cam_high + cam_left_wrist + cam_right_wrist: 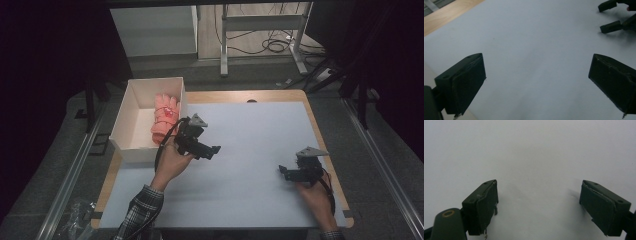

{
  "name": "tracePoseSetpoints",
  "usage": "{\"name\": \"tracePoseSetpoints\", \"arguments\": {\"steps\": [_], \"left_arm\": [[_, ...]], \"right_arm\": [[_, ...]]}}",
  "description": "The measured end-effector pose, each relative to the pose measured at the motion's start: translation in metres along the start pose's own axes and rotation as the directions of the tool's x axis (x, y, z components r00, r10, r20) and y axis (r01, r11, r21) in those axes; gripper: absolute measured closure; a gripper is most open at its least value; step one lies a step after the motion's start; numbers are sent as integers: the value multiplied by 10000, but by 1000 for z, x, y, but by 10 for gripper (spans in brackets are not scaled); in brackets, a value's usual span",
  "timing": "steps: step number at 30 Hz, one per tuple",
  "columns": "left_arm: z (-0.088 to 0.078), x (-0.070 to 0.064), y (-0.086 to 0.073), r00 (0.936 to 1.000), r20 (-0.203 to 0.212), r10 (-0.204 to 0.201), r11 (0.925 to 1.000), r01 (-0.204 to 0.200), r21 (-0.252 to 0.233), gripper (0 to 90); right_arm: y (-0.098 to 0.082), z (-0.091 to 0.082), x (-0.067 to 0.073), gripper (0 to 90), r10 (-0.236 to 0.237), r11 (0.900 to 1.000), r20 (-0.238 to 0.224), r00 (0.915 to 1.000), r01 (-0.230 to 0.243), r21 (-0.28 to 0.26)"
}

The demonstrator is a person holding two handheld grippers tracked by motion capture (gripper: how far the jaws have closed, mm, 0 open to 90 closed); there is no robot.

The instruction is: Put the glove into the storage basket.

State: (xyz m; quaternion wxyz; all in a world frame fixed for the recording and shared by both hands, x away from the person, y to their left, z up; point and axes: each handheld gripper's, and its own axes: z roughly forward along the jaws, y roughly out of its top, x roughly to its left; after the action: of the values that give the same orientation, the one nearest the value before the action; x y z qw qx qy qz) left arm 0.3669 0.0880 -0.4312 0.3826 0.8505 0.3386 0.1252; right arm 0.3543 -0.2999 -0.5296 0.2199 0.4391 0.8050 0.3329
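High view: pink knitted glove [164, 118] lay inside the white open-topped cardboard box [129, 114], stowed. We held the left gripper [212, 150] just beside the box, jaws wide, empty; right gripper [284, 171] parked well apart on white table sheet [250, 135], likewise wide.

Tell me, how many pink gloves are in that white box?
1 that I can make out: a pink glove lies against the right wall of the box. Another may lie hidden beneath it.
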Motion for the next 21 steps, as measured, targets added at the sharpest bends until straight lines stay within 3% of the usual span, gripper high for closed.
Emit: {"name": "tracePoseSetpoints", "arguments": {"steps": [9, 12, 21], "left_arm": [[14, -19, -8, 9984, 347, 438, 9990, -440, 55, 15], [22, -26, -17, 9975, 472, 524, 9985, -529, 110, 15], [32, -31, -38, 9967, 719, 379, 9992, -385, 65, 14]], "right_arm": [[0, 0, 0, 156, 8, 10000, -4, 10000, -8, -3], [0, 0, 0, 156, 13, 10000, -3, 10000, -13, 3], [0, 0, 0, 156, -8, 10000, 2, 10000, 8, -1]]}}
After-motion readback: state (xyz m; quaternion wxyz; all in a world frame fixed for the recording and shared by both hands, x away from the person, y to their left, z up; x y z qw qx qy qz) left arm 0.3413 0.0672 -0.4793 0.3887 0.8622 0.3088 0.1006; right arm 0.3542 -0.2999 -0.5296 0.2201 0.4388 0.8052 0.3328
